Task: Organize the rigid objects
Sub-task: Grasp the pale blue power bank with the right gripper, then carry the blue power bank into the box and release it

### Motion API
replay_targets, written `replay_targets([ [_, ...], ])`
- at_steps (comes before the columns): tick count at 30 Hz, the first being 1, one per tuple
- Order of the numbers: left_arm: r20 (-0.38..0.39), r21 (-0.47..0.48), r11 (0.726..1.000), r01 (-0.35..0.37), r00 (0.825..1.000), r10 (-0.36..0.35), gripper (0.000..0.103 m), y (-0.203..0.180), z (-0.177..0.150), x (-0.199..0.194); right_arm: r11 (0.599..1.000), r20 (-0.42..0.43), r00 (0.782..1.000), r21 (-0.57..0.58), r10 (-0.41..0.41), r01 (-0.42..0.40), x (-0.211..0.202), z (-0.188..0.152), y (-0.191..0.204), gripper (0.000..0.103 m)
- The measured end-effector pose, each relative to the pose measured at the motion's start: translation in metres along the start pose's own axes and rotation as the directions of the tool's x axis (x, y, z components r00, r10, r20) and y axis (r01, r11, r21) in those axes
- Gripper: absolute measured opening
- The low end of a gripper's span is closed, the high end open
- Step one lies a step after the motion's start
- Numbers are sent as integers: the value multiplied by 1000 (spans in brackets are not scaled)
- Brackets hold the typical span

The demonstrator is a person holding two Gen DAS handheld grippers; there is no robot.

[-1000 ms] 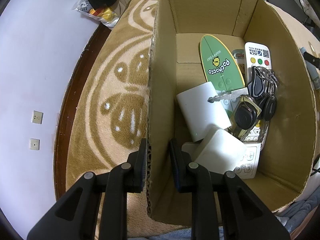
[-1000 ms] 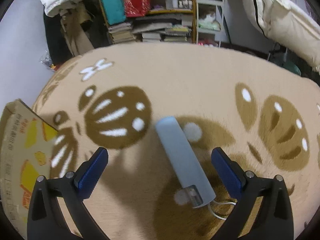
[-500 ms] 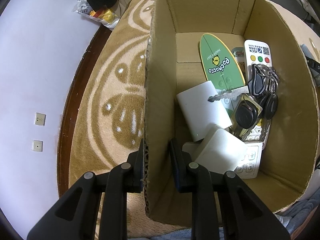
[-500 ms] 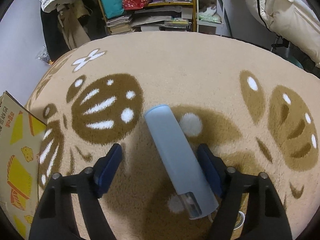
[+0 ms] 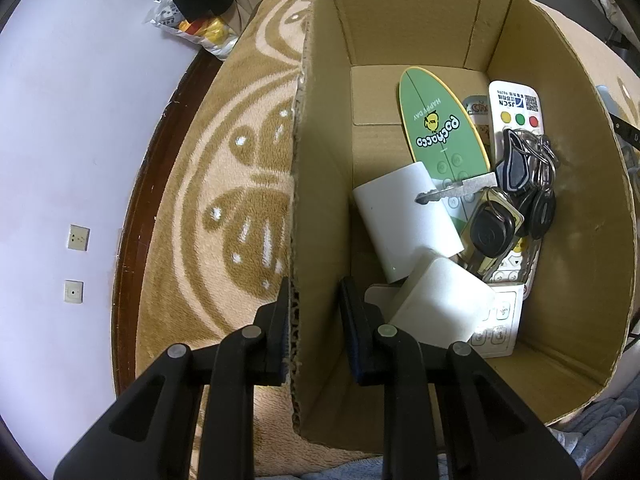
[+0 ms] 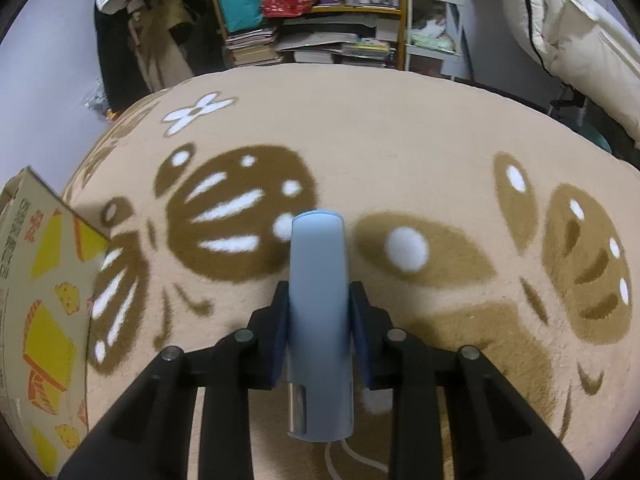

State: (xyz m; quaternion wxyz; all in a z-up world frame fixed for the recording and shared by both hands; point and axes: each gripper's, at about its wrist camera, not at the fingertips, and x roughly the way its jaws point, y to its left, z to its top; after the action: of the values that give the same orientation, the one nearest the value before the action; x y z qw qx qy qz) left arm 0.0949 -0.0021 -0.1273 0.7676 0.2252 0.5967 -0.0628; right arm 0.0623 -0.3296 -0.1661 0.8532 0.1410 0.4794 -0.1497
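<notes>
Now my left gripper (image 5: 314, 320) clamped on near wall of one cardboard box (image 5: 320, 160), centre frame. Inside box: two white blocks (image 5: 404, 224), one green surfboard-shaped remote (image 5: 440, 124), one white remote (image 5: 516, 104), one bunch of keys (image 5: 516, 196), one white button panel (image 5: 498, 320) at lower right. My right gripper (image 6: 318, 320) closing on one blue cylinder (image 6: 318, 300), pads touching both sides, low centre frame, above patterned rug (image 6: 400, 140).

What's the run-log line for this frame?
left gripper: shut on cardboard box wall | right gripper: closing on blue device
</notes>
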Motion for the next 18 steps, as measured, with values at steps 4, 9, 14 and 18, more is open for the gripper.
replay_targets([
  [4, 0, 1, 1000, 0, 1000, 0, 22, 1, 0, 1, 999, 49, 999, -31, 16, -14, -12, -3, 17, 30],
  [9, -2, -3, 1000, 5, 1000, -5, 22, 2, 0, 2, 996, 94, 994, -74, 49, -42, -31, -3, 41, 30],
  [14, -2, -2, 1000, 5, 1000, -5, 22, 3, 1, 2, 995, 122, 990, -82, 68, -58, -46, -3, 60, 30],
  [18, -4, -6, 1000, 9, 1000, -9, 22, 4, 1, 3, 993, 142, 984, -65, 103, -94, -58, -6, 70, 30],
])
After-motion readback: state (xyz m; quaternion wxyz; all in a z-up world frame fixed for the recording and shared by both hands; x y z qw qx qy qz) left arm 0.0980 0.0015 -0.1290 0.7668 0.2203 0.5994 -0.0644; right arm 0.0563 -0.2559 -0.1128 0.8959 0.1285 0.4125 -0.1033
